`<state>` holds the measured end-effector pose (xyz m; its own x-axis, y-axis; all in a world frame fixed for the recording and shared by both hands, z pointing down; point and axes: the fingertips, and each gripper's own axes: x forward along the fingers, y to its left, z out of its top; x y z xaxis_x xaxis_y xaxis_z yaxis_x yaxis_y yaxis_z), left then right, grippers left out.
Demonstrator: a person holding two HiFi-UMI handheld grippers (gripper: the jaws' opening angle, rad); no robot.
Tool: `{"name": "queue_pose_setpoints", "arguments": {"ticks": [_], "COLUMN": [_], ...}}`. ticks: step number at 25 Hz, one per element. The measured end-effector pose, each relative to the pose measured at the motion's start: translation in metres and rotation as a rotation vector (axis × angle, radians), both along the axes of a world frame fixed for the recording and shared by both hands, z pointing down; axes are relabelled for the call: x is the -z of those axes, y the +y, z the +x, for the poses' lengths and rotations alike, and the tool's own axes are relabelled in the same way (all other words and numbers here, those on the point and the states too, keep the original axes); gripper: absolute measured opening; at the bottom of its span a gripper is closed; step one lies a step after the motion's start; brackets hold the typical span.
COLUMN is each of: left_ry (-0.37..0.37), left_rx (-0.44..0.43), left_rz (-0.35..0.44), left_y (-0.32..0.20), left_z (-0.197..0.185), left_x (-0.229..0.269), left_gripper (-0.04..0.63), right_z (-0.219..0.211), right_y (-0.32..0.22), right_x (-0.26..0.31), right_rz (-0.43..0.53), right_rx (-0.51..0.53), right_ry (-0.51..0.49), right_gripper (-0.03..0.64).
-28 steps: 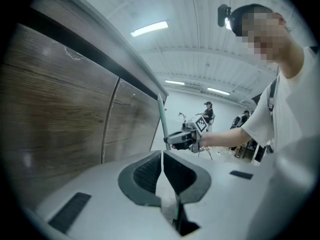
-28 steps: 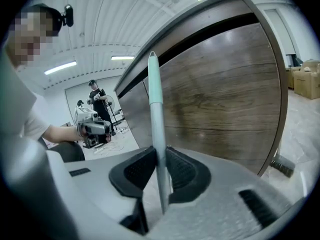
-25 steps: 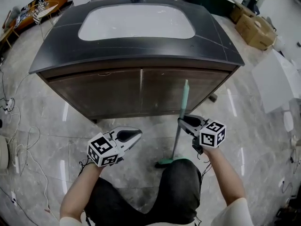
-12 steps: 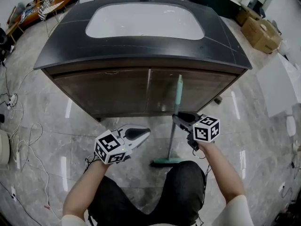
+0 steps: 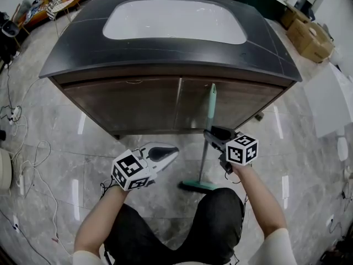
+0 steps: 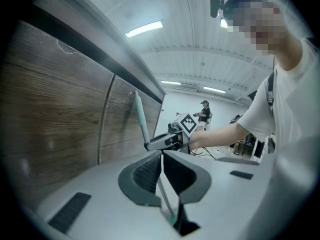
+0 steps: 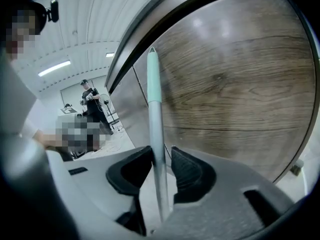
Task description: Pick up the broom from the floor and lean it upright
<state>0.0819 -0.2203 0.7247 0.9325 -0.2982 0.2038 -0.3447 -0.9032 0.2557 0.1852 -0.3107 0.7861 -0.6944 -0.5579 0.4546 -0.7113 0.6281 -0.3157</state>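
The broom [image 5: 208, 120] stands upright, its mint-green handle top leaning on the wooden vanity cabinet [image 5: 143, 104] and its green head [image 5: 196, 185] on the floor. My right gripper [image 5: 210, 134] is around the handle at mid-height. In the right gripper view the handle [image 7: 156, 134] runs between the jaws of the right gripper [image 7: 161, 156]; they have just been opening, and a gap shows beside the right pad. My left gripper [image 5: 173, 150] hangs to the broom's left, apart from it. In its own view the left gripper [image 6: 161, 159] is shut and empty, with the broom [image 6: 140, 119] ahead.
The dark countertop with a white basin [image 5: 176, 21] overhangs the cabinet. Cables [image 5: 22, 148] trail over the marble floor at left. Cardboard boxes [image 5: 309, 35] sit at far right. A person [image 6: 204, 111] stands far off in the left gripper view.
The broom's handle has come closer to the cabinet front and now rests on it. My right gripper has shifted with it. The left gripper has barely moved.
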Motion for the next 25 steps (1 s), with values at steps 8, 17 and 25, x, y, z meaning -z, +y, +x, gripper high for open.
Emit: {"name": "queue_pose_setpoints", "arguments": {"ticks": [8, 17, 25], "left_ry": [-0.001, -0.004, -0.002], "left_rx": [-0.019, -0.017, -0.002], "left_rz": [0.000, -0.003, 0.000], "left_y": [0.000, 0.001, -0.006], "left_z": [0.007, 0.004, -0.001], "left_x": [0.000, -0.003, -0.001], "left_gripper": [0.012, 0.012, 0.012], "right_z": [0.000, -0.008, -0.006], "right_y": [-0.002, 0.000, 0.006], "right_x": [-0.001, -0.008, 0.015], "right_rz": [0.005, 0.004, 0.073], "right_rx": [0.002, 0.020, 0.021], "right_ry": [0.011, 0.051, 0.078], "right_gripper": [0.155, 0.181, 0.187]}}
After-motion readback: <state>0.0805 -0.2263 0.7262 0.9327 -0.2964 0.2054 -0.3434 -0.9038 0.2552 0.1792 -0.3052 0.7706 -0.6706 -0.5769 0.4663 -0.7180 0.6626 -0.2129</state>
